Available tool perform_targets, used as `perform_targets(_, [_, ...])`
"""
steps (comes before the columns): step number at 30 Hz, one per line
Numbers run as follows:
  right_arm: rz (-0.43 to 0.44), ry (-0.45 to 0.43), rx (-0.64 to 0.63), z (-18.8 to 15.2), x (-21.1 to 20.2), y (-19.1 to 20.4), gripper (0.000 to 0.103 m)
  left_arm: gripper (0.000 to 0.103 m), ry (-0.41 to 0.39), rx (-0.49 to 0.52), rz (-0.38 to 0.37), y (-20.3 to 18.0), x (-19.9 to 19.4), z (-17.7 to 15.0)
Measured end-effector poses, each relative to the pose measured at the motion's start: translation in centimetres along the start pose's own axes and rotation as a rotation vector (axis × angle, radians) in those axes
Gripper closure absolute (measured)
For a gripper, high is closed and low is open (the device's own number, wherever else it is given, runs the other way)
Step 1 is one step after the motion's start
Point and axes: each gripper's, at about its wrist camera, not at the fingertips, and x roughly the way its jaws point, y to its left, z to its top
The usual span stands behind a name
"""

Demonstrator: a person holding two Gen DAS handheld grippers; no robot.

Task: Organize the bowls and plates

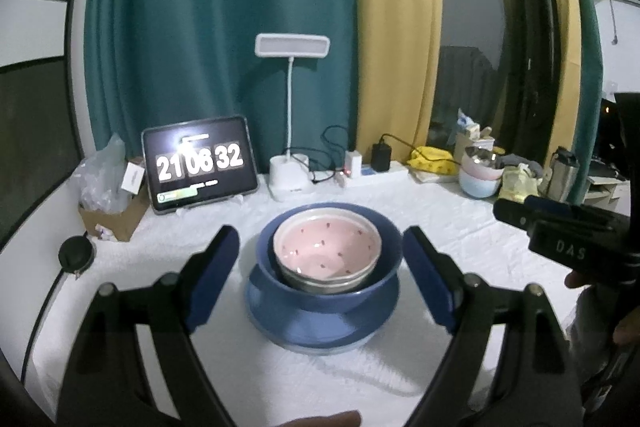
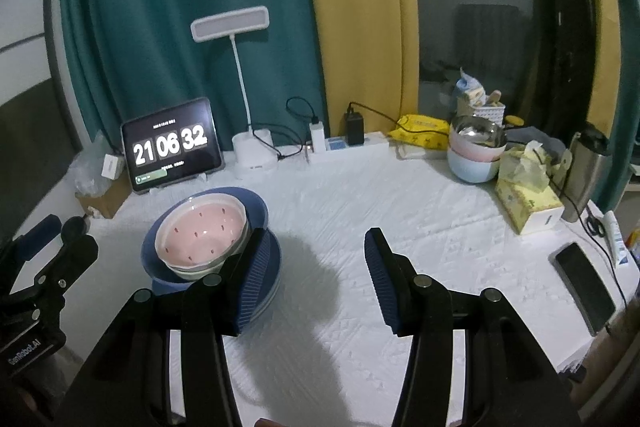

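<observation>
While the pink bowl is being carried inside the blue bowl, itself seated on the blue plate near the middle of the white surface, the stack is being framed by the left claw, spread wide and gripping nothing; the right claw, likewise spread and empty, is being held just right of the blue plate; a nudge to the stack's side is judged the risk, since the pink bowl, sitting off-centre, could be tipped out; another bowl stack is sitting well right of the blue plate.
</observation>
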Motion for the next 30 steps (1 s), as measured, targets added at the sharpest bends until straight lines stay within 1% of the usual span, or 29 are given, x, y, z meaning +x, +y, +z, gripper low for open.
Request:
perform_targets(4, [-0.003, -0.033, -0.005, 0.1, -1.8, -0.1, 0.051, 0.018, -0.025, 0.003, -0.003, -0.2, -1.1, 0.4])
perform_targets(14, [-0.009, -0.089, -0.026, 0.4, -4.3, -0.1, 0.05, 0.018, -0.093, 0.019, 0.0, -0.9, -3.4, 1.3])
perform_targets(20, [-0.014, -0.126, -0.029, 0.8, -5.8, -0.2, 0.05, 0.018, -0.132, 0.049, 0.0, -1.4, -4.7, 2.0])
perform_targets(27, [-0.016, -0.174, -0.032, 1.1, -8.0, -0.4, 0.05, 0.018, -0.171, 0.053, 0.0, -1.6, -6.2, 2.6])
perform_targets(30, [-0.017, -0.191, -0.037, 1.3, -8.7, -0.3, 0.05, 0.018, -0.173, 0.054, -0.005, -1.6, -6.6, 2.9])
